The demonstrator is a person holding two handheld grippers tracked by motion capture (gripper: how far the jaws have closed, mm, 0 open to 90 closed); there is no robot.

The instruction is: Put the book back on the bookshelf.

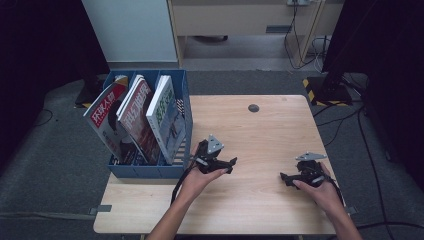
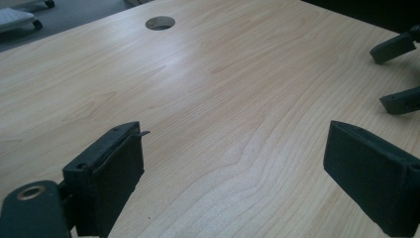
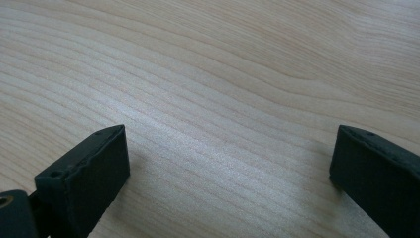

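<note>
Blue file rack (image 1: 176, 171) | three magazines (image 1: 138, 120) upright inside | table's left edge

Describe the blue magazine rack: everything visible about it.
The blue magazine rack looks like plastic, with upright dividers forming slots. It stands at the table's left edge, partly overhanging. Three magazines lean in it, covers facing the camera. The left gripper hovers just right of it, jaws open, not touching.
</note>
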